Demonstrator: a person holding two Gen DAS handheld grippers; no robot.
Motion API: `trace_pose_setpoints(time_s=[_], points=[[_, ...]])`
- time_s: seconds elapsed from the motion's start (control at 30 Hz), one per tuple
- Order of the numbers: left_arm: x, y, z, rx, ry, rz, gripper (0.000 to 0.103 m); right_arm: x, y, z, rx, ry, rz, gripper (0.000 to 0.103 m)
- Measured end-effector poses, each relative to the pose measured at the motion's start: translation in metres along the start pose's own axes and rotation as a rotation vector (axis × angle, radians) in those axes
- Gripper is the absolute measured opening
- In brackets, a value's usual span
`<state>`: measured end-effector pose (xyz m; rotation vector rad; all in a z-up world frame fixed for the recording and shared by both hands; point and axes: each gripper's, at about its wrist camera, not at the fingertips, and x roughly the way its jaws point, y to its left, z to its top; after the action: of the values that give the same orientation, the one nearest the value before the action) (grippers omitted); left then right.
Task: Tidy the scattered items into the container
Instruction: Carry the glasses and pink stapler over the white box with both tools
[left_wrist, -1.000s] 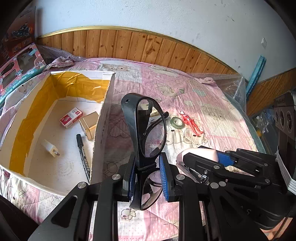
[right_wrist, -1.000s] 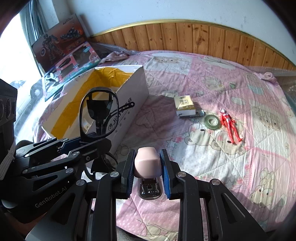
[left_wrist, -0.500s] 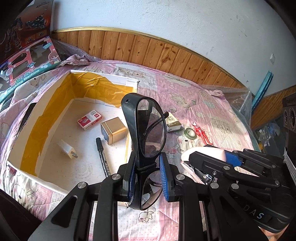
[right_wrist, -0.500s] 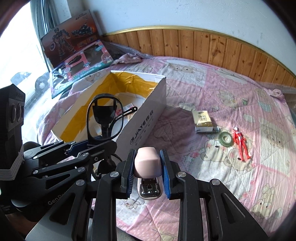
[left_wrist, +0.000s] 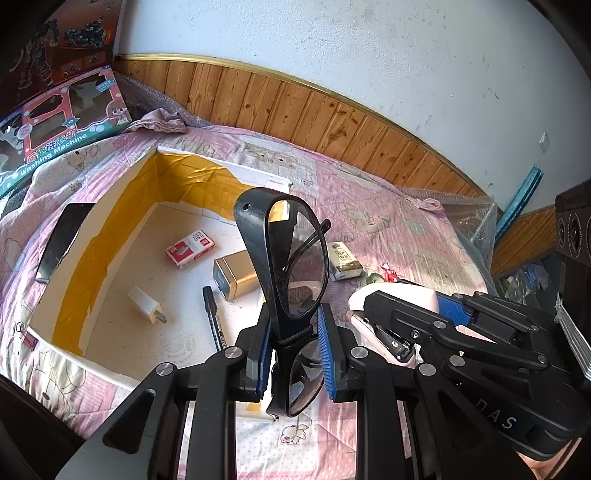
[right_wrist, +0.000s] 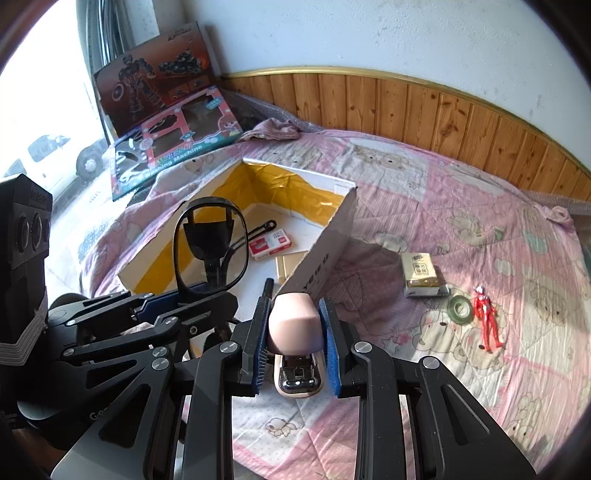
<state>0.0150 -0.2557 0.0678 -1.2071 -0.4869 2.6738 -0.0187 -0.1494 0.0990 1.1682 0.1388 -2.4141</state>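
At lower centre of the left wrist view, left gripper (left_wrist: 293, 347) clamped on black glasses (left_wrist: 288, 258), above the box (left_wrist: 122, 206). Lower centre of the right view, right gripper (right_wrist: 295, 349) clamped on pink stapler (right_wrist: 295, 326), beside the box wall.

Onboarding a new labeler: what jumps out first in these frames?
The black glasses, clamped upright in the left gripper at the near edge of the yellow-lined box. Beside them, the right gripper pinches a pink stapler. Farther right on the pink quilt lies a red toy figure.
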Motion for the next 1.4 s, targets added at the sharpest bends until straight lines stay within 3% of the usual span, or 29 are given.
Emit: trace_pose_setpoints(time_s=[0.8, 1.07, 1.4], points=[[-0.025, 0.077, 0.017, -0.100, -0.049, 0.082, 0.024, 0.032, 0.058, 0.028, -0.085, 0.029, 0.072, 0.027], [-0.025, 0.099, 0.025, -0.133, -0.051, 0.095, 0.024, 0.051, 0.063, 0.039, -0.080, 0.055, 0.108, 0.027], [-0.005, 0.112, 0.053, -0.101, -0.033, 0.099, 0.024, 0.077, 0.049, 0.068, -0.040, 0.068, 0.104, 0.027]])
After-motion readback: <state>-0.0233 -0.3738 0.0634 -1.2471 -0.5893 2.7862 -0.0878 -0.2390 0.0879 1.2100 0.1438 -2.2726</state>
